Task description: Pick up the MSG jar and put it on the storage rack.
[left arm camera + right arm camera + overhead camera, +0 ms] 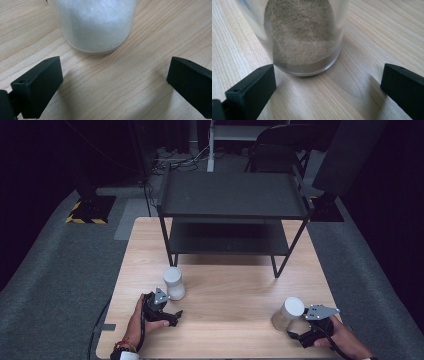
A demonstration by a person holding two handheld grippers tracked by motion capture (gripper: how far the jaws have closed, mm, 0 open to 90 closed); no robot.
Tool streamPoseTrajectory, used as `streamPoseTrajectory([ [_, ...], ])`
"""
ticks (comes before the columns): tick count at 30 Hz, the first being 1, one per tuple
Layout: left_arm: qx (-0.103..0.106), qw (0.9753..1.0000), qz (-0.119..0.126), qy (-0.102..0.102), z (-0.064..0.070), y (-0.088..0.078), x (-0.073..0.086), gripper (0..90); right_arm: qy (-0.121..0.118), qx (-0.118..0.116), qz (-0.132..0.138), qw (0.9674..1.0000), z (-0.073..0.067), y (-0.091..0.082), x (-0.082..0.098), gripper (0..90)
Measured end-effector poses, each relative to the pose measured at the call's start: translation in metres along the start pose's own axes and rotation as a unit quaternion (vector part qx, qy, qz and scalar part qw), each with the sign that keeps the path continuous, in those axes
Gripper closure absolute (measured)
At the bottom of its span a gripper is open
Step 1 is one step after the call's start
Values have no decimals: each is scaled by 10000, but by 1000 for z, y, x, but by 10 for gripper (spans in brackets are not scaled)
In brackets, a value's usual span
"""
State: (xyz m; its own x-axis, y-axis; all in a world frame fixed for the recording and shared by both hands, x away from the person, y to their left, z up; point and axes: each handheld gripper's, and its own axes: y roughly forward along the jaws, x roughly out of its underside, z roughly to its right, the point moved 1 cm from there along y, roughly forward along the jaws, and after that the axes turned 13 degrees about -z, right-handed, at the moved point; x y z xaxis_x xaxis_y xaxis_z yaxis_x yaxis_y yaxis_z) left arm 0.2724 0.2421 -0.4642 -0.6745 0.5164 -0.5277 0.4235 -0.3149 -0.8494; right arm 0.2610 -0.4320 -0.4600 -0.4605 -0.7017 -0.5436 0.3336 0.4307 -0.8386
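Observation:
Two white-lidded jars stand upright on the wooden table (pixel 225 295). The jar of white powder (pixel 174 283) (pixel 96 25) is at the left, just beyond my left gripper (pixel 174 315) (pixel 113 85), whose jaws are open and apart from the glass. At the right stands the jar of brown powder (pixel 287 313) (pixel 304 37), directly ahead of my right gripper (pixel 296 336) (pixel 328 87), which is also open with the jar's base just past its fingertips. A hand holds each gripper near the table's front edge.
A black two-tier metal rack (pixel 232 200) stands at the back of the table, both shelves bare. Bare wood lies between the two jars. Grey carpet (pixel 60 270) surrounds the table; a chair (pixel 280 145) and cables lie beyond.

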Motion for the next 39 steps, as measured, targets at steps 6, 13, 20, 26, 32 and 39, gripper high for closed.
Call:
streamPoseTrajectory([
  [6, -5, 10000, 2, -4, 0, 0, 0, 3, 10, 7, 1, 10000, -1, 0, 0, 0],
  [13, -8, 10000, 0, 0, 1, 0, 1, 3, 4, 4, 0, 10000, 0, 0, 0, 0],
  [20, 11, 10000, -10, 14, 0, -1, 1, 3, 5, 3, 0, 10000, 0, 0, 0, 0],
  [26, -52, 10000, -68, -21, 3, -2, -2, 7, 4, 4, 0, 10000, 0, 0, 0, 0],
  [32, -24, 9999, 59, -118, 2, -7, -2, 20, 5, 3, 1, 10000, 0, 0, 0, 0],
  [39, 27, 9991, 365, -212, 2, -15, -4, 16, 5, 6, 1, 10000, 0, 0, 0, 0],
])
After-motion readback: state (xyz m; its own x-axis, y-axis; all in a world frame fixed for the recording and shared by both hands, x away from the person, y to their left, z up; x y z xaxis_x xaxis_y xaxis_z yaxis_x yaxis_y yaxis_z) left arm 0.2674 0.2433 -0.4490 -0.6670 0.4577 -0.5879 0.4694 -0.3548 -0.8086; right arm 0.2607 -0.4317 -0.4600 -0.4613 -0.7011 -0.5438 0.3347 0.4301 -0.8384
